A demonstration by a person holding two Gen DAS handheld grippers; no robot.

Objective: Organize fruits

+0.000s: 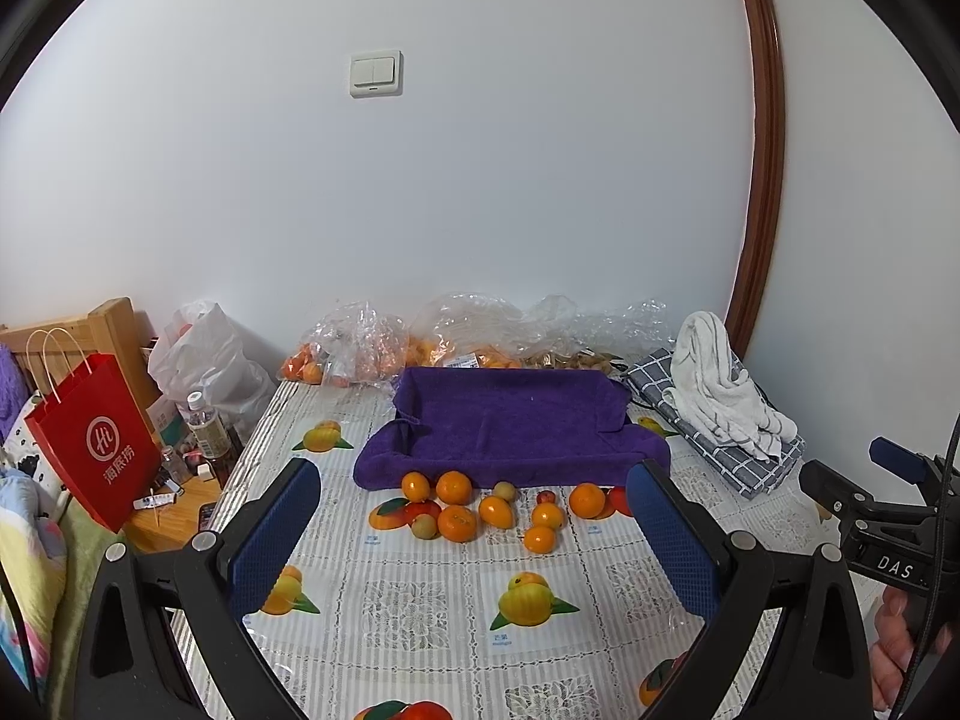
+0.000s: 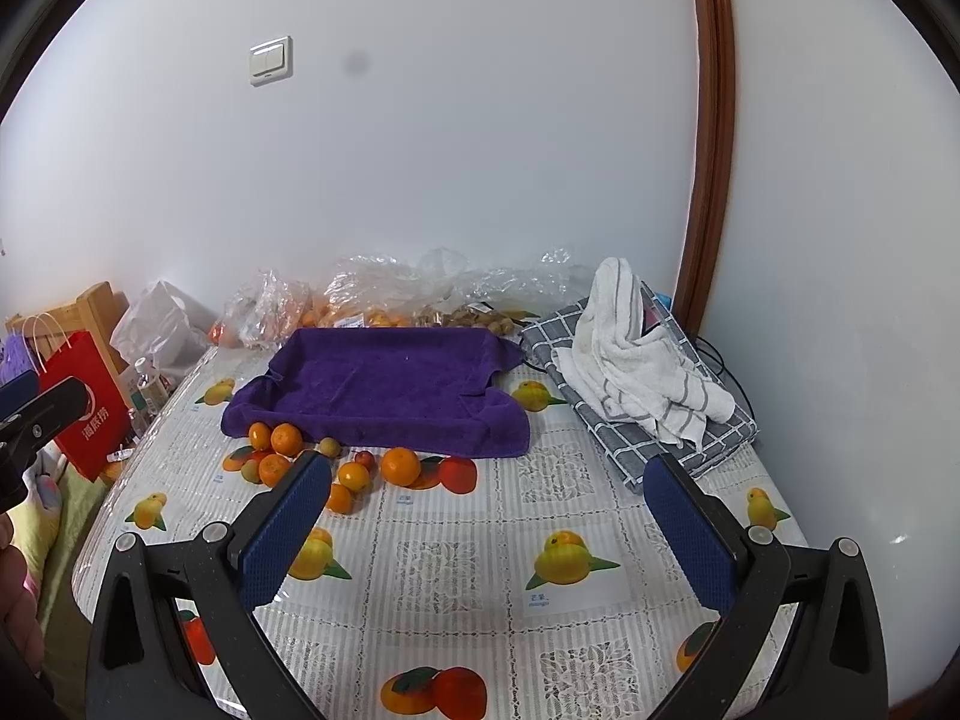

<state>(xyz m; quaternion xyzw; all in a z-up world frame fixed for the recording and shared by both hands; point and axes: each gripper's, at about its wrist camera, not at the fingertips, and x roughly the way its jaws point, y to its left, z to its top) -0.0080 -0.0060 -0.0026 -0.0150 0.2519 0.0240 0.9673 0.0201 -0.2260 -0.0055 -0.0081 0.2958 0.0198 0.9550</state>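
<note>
I held my left gripper [image 1: 474,531] above the near part of the table [image 1: 420,606], its jaws spread wide with nothing between them but the patterned tablecloth. My right gripper [image 2: 489,525] hung the same way over the near right part of the table, jaws wide apart and holding nothing.

The fruits [image 1: 498,510] lay loose in a small scatter near the middle of the table, just in front of the purple tray [image 1: 510,420]. Most were small oranges [image 2: 401,465]; among them sat a couple of pale greenish ones [image 2: 329,446] and a small reddish one [image 2: 363,457]. The two oranges farthest back on the left touched or nearly touched the tray's near edge; the rest sat a little nearer to me, close together. None of them lay between either pair of my fingers.

The tray, draped in purple cloth, stood toward the far side of the table, and I saw nothing in it. Behind it, along the far edge against the wall, clear plastic bags [image 1: 360,348] held more oranges and some brownish things I could not make out. At the far right corner a white towel [image 2: 636,354] lay heaped on a folded grey checked cloth [image 2: 708,438]. Off the left edge stood a red paper bag [image 1: 96,444].
</note>
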